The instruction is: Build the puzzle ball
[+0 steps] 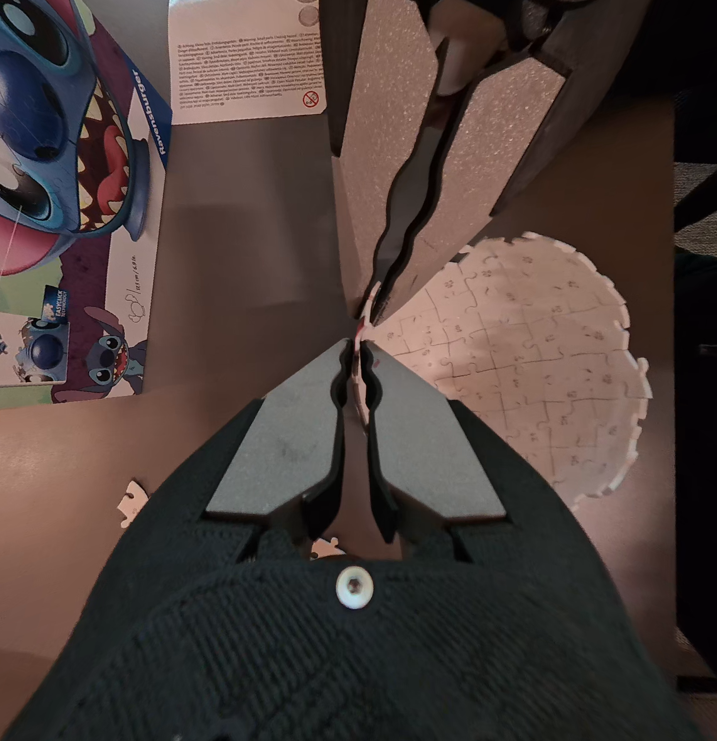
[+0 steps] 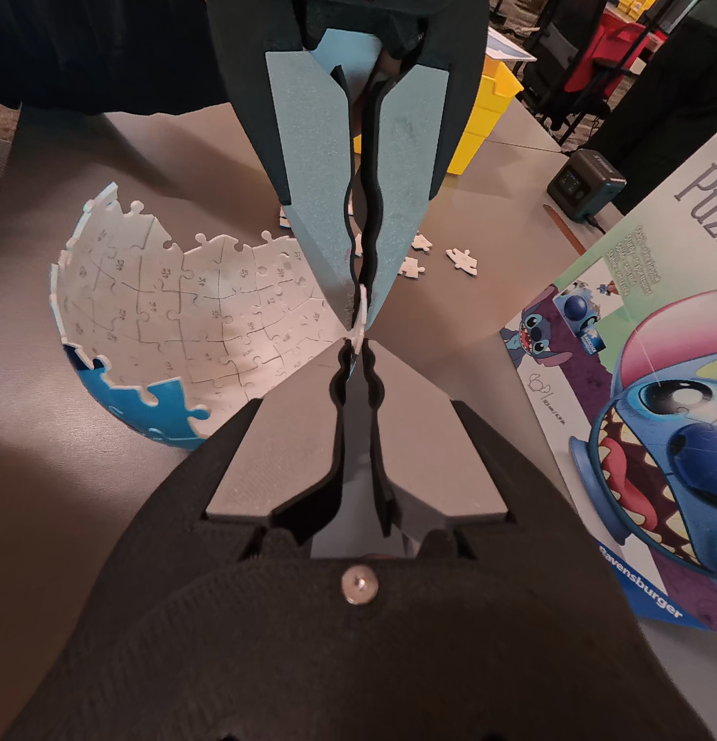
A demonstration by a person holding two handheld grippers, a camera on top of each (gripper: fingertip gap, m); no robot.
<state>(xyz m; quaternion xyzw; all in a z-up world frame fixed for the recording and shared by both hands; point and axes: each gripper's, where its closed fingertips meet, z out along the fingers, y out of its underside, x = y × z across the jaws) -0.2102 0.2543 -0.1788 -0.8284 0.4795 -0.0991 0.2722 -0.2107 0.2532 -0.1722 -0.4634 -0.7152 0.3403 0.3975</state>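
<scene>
The half-built puzzle ball (image 1: 529, 361) lies on the table as an open shell, white and numbered inside and blue outside; it also shows in the right wrist view (image 2: 168, 304). My left gripper (image 1: 354, 349) is shut on a puzzle piece (image 1: 357, 381) held edge-on. My right gripper (image 2: 354, 347) is shut on another piece (image 2: 356, 341). The two grippers meet tip to tip above the table beside the shell's rim, and their pieces touch. The right gripper (image 1: 372, 308) comes in from the top of the left wrist view. The left gripper (image 2: 358, 316) comes in from the top of the right wrist view.
The puzzle box (image 1: 68, 200) lies flat beside the grippers (image 2: 649, 401). A printed leaflet (image 1: 244, 60) lies past it. Loose white pieces (image 2: 463, 260) lie behind the left gripper. A yellow bin (image 2: 481, 116) and a dark device (image 2: 585, 184) stand farther back. The table edge (image 1: 673, 361) runs just beyond the shell. My two grippers' fingertips are within a few centimetres of each other.
</scene>
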